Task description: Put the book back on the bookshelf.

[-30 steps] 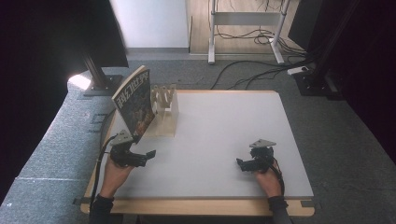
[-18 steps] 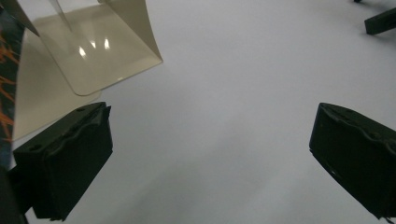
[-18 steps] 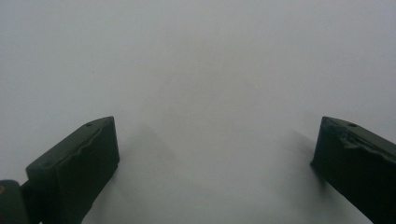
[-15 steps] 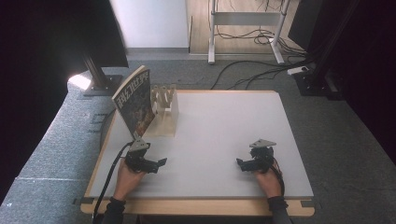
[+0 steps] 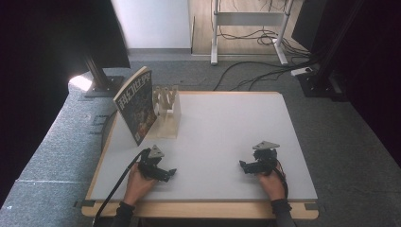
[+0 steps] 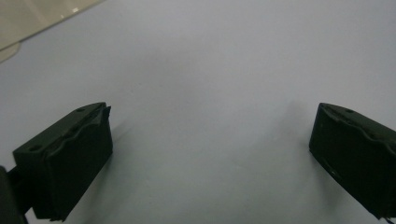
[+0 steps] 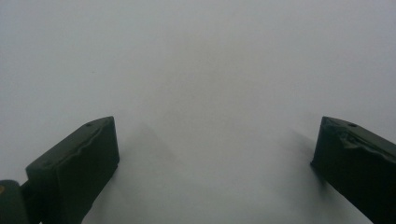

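We log L gripper (image 5: 166,173) & R gripper (image 5: 246,166), jaws apart, empty; risk: careless reach topples magazine (image 5: 136,105) off wooden rack (image 5: 169,116).

The magazine (image 5: 136,105) stands in front of the wooden rack (image 5: 168,113) and hides the rack's left part; its cover print is too small to read. In the left gripper view, a pale corner of the rack (image 6: 32,21) is cut off by the top-left edge. The person's forearms leave the high view's bottom edge.
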Tool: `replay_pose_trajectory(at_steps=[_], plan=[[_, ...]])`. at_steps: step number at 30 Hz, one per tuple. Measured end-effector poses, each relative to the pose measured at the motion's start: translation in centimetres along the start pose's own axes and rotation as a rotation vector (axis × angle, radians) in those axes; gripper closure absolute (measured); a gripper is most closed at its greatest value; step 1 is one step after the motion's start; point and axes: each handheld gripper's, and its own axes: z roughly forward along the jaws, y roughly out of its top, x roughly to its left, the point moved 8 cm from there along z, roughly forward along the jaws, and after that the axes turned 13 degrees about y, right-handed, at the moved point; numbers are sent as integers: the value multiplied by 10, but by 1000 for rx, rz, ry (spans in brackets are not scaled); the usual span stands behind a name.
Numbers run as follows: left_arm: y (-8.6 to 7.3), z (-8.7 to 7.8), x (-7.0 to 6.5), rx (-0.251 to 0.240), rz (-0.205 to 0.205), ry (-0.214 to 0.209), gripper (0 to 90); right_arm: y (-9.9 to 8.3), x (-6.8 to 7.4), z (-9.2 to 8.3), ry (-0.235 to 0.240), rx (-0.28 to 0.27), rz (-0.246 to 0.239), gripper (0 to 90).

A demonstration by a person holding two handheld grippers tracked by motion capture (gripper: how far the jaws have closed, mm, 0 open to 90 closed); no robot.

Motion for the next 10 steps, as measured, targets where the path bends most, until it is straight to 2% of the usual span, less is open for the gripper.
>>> replay_pose_trajectory(at_steps=[10], plan=[[-1,0,0,2,-2,-2,0,-1,0,0,0,-3,3,0]])
